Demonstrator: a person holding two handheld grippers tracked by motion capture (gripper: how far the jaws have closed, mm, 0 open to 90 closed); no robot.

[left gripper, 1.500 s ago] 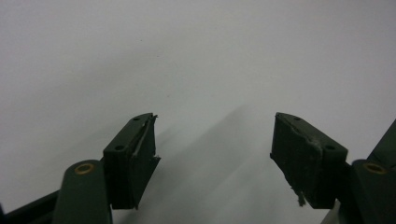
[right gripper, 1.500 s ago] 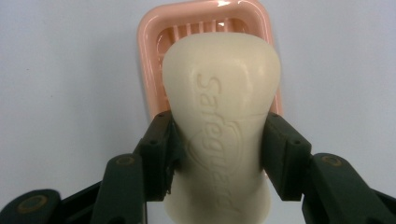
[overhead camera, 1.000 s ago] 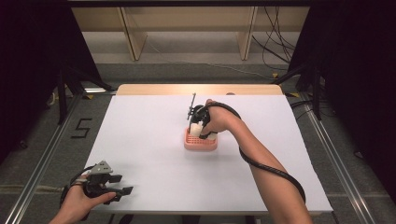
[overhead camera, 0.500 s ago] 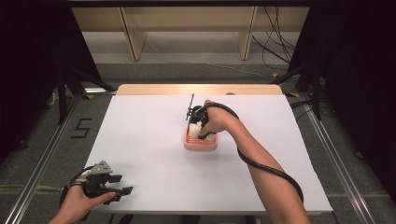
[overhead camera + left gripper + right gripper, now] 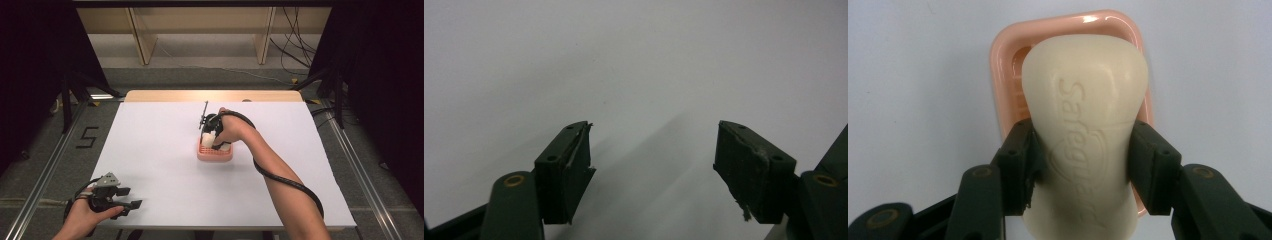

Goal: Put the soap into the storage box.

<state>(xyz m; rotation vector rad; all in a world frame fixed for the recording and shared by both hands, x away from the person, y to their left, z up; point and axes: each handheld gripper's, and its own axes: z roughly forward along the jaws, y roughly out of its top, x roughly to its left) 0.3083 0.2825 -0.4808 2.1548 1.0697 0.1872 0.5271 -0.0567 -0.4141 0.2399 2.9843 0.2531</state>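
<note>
Soap (image 5: 1088,125) sits clamped between my right gripper's (image 5: 1082,165) jaws, hovering over the pink dish (image 5: 1005,60) at twelve o'clock; grasp done, seating or release remaining, I judge. My left gripper (image 5: 654,160) gapes empty above the white table (image 5: 150,150).

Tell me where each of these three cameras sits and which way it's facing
High view: fixed above the person's side, looking forward and down on the white table; both forearms, left claw and right claw show.
Left gripper view: rides the left claw, looking along its open jaws at bare table.
Right gripper view: rides the right claw, looking down at the soap bar it grips over the pink soap dish.
Shared: soap bar and dish appear in high and right gripper views.
</note>
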